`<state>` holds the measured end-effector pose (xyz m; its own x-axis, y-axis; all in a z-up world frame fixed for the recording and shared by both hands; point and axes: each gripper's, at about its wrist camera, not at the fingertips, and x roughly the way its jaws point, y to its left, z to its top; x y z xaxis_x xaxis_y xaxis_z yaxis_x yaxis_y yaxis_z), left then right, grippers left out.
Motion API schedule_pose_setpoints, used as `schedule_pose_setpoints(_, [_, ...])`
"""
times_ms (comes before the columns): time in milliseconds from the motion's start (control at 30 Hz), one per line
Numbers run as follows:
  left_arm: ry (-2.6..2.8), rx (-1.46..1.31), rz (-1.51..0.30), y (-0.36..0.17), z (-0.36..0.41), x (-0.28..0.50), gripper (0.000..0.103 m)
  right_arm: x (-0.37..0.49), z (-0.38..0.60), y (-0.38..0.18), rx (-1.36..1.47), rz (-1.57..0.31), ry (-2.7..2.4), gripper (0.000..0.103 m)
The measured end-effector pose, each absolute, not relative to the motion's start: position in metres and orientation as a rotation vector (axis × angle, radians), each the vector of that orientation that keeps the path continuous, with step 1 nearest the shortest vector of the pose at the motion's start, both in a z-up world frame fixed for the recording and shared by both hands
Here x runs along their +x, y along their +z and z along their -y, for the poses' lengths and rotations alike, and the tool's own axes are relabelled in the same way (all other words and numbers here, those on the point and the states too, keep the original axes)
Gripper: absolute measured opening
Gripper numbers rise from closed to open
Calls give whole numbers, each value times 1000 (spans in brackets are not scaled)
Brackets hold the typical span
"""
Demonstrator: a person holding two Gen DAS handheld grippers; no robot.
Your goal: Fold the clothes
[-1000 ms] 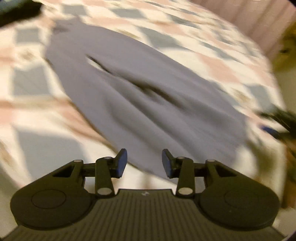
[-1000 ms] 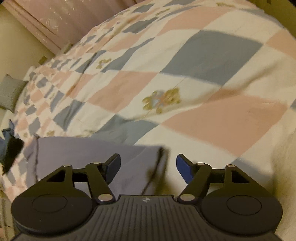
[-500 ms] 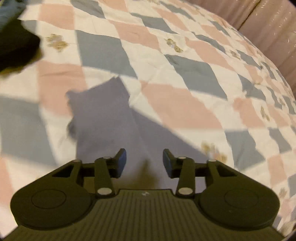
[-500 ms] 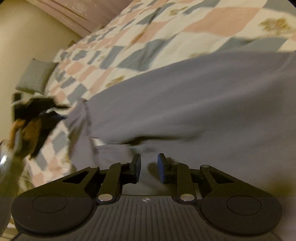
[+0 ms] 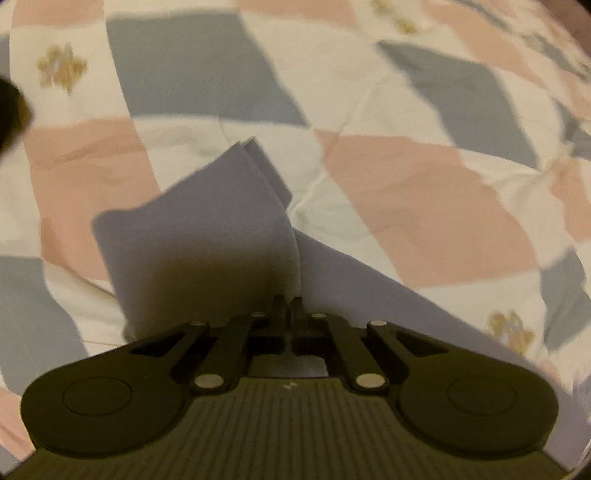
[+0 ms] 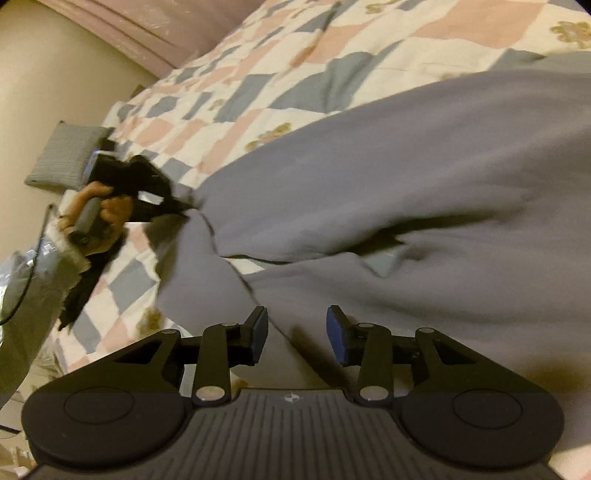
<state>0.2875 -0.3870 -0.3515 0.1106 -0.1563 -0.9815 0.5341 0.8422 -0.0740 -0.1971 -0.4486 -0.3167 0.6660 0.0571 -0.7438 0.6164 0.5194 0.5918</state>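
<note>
- Bed with a patchwork quilt [image 5: 424, 206] fills both views, squares of pink, blue-grey and cream, some with little gold teddy prints
- grey garment [image 6: 388, 184] is spread across the quilt, taking up most of the right wrist view, with a dark fold running through the middle of it
- left gripper [image 5: 288, 306] has its jaws pressed together on the garment [image 5: 207, 229], pinching a bit of the cloth right at the tips
- from that pinch the cloth rises as a rumpled flap ahead of the gripper, with a doubled edge showing at the top; more grey cloth runs off to the right underneath
- in the right wrist view you can see that same left gripper [image 6: 173, 206] off to the left, held by a hand [image 6: 99, 206] with a pale sleeve [image 6: 33, 288], its tips on the garment's far corner
- right gripper [image 6: 297, 336] has its jaws spread, blue pads [image 6: 338, 336] showing, nothing between them
- it hangs low over the near edge of the garment; can't tell if the fingers actually touch the cloth
- a seam or hem line runs diagonally across the cloth, down into the gap of the right jaws
- grey cushion [image 6: 62, 158] leans against the cream wall [image 6: 44, 74] at the far left, beside the bed
- pinkish headboard [image 6: 147, 29] along the top left of the right wrist view
- something dark [image 5: 11, 110] at the left edge of the left wrist view, too blurred to tell what it is
</note>
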Motion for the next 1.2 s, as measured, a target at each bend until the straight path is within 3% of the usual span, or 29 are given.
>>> schedule_pose_setpoints(100, [-605, 252, -1304, -311, 330, 267, 0, -210, 449, -312, 963, -814, -408, 40])
schedule_pose_setpoints(267, [-527, 58, -1222, -253, 172, 240, 0, -243, 454, -302, 966, -849, -451, 40])
schedule_pose_setpoints(367, [-304, 19, -1259, -271, 81, 231, 2, -264, 457, -301, 985, -884, -452, 40])
schedule_pose_setpoints(500, [-42, 53, -1302, -335, 7, 228, 7, -288, 458, -308, 1042, -937, -439, 43])
schedule_pose_setpoints(633, [-33, -14, -1264, -347, -8, 208, 13, -331, 466, -314, 1120, -979, -506, 47])
schedule_pose_setpoints(700, [-78, -10, -1222, -333, 1, 194, 38, -359, 476, -316, 1180, -951, -596, 48])
schedule_pose_setpoints(833, [-175, -44, -1177, -312, 18, 180, 41, -423, 491, -326, 1374, -781, -805, 51])
schedule_pose_setpoints(900, [-188, -90, -1181, -312, 22, 181, 60, -447, 492, -334, 1460, -669, -883, 56])
schedule_pose_setpoints(933, [-186, -116, -1189, -315, 23, 182, 63, -457, 491, -338, 1506, -612, -917, 56])
schedule_pose_setpoints(1200, [-38, -351, -1208, -361, 11, 219, 63, -499, 482, -355, 1622, -336, -1019, 56])
